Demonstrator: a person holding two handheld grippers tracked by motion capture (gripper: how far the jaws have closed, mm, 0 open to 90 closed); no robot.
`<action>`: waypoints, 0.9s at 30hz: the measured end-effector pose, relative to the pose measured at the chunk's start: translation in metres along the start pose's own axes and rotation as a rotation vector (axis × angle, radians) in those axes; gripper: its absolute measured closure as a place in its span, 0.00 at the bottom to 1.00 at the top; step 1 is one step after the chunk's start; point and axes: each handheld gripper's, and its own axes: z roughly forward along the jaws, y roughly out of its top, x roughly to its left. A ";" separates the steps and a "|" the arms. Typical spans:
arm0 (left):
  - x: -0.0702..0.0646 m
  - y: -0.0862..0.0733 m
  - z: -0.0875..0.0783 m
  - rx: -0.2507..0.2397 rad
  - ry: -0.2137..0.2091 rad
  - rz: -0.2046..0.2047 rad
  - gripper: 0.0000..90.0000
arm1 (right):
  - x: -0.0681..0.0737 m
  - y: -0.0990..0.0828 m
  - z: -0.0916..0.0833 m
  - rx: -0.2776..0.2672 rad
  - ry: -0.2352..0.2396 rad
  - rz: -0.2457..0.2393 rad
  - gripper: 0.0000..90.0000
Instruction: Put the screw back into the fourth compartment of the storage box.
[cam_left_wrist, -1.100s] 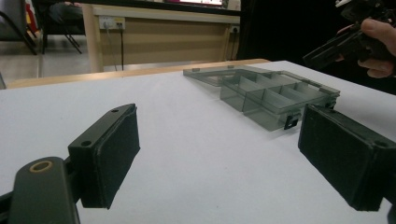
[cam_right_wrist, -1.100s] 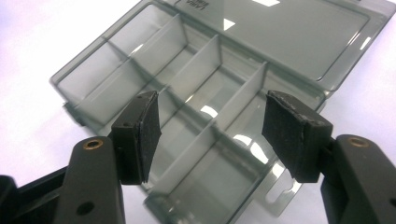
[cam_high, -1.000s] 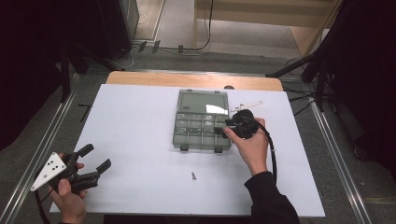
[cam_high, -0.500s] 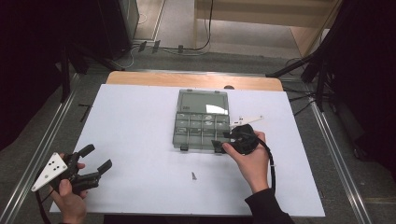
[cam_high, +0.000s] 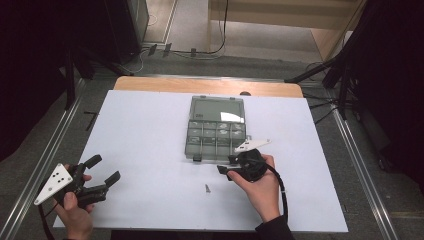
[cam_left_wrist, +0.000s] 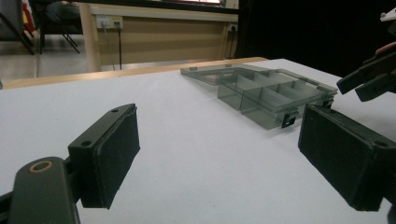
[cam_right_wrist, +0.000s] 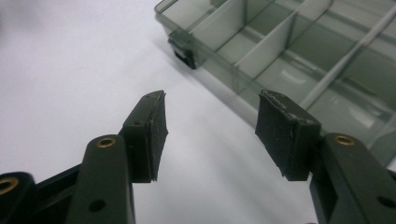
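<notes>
A smoky transparent compartment box (cam_high: 216, 130) lies open in the middle of the white table, its lid folded back toward the far side; its compartments look empty (cam_right_wrist: 299, 51). The same box (cam_left_wrist: 271, 95) sits ahead of my left gripper. A small dark screw (cam_high: 207, 188) lies on the table in front of the box. My right gripper (cam_high: 223, 170) hovers just off the box's near right corner, open with nothing between its jaws (cam_right_wrist: 210, 128). My left gripper (cam_high: 102, 170) is held at the table's near left corner, open and empty (cam_left_wrist: 219, 154).
The white tabletop (cam_high: 150, 135) has a wooden strip (cam_high: 210, 86) along its far edge. Metal rails (cam_high: 45, 160) run along both sides of the table. Cables and dark stands are on the floor beyond.
My right gripper has moved from over the box's right side toward me and down to its near right corner. The left gripper has stayed in place.
</notes>
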 end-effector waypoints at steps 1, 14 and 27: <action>0.000 0.000 0.000 0.000 0.000 -0.001 0.14 | 0.002 -0.001 0.002 0.000 0.003 0.001 0.50; 0.000 0.000 0.000 -0.002 -0.001 -0.002 0.14 | 0.025 -0.011 0.018 0.026 0.035 -0.019 0.56; 0.000 0.000 0.000 0.000 0.000 -0.001 0.14 | 0.035 -0.018 0.031 0.065 0.078 -0.008 0.74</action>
